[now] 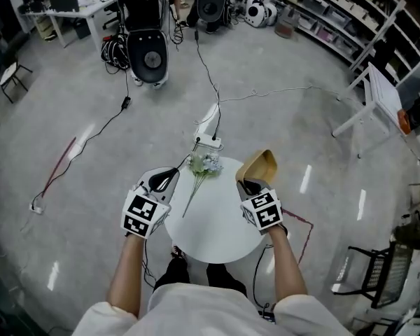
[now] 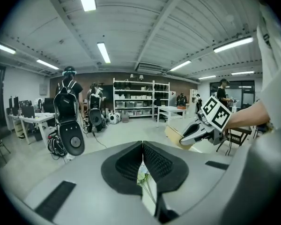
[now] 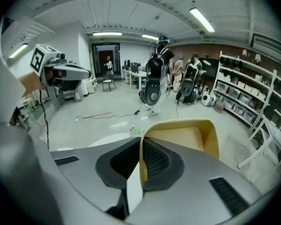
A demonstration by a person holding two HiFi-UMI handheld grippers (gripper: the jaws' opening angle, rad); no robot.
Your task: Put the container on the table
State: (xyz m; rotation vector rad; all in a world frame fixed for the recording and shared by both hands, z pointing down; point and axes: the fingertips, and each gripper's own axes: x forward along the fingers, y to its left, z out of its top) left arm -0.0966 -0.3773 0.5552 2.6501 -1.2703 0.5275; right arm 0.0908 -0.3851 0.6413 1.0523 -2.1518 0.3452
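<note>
Right hand-held gripper [image 1: 249, 185] pinches the tan, thin-walled container [image 1: 261, 164]; left hand-held gripper [image 1: 172, 173] clenched.

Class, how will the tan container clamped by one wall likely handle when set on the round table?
The container looks thin-walled and open, so it is probably light and a little flexible. The right gripper pinches one wall only, so it may tilt or swing. Seemingly empty inside, it should shift easily.
</note>
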